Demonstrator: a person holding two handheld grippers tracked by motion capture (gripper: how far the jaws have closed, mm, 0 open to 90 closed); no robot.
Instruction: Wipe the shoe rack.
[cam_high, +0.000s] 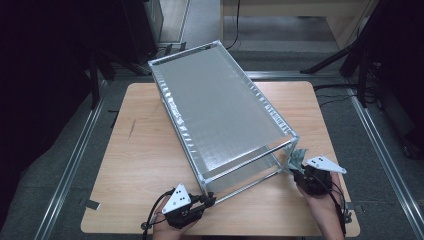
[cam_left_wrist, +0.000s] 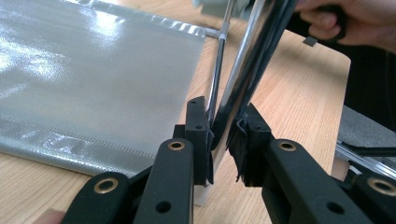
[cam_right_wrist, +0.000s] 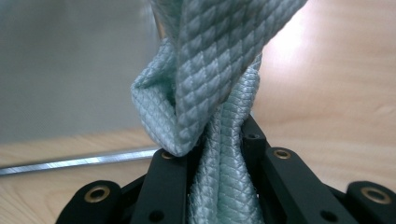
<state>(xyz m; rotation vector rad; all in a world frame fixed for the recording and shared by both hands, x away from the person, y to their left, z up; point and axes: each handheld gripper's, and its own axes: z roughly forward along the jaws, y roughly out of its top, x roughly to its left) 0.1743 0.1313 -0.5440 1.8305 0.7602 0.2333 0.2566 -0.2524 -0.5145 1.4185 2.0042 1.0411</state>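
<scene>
1. My left hand-held gripper (cam_high: 209, 200) is clamped on the near left chrome post of the rack (cam_high: 220, 115), which stands on the table (cam_high: 140, 160)
2. My right hand-held gripper (cam_high: 296, 167) pinches the quilted green strap (cam_right_wrist: 219, 84) at the rack's near right corner

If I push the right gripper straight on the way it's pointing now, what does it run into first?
The right gripper is already shut on the pale green quilted fabric, so that bunches first. Just beyond it, probably the near right corner of the metal frame, though depth there is hard to judge.
</scene>
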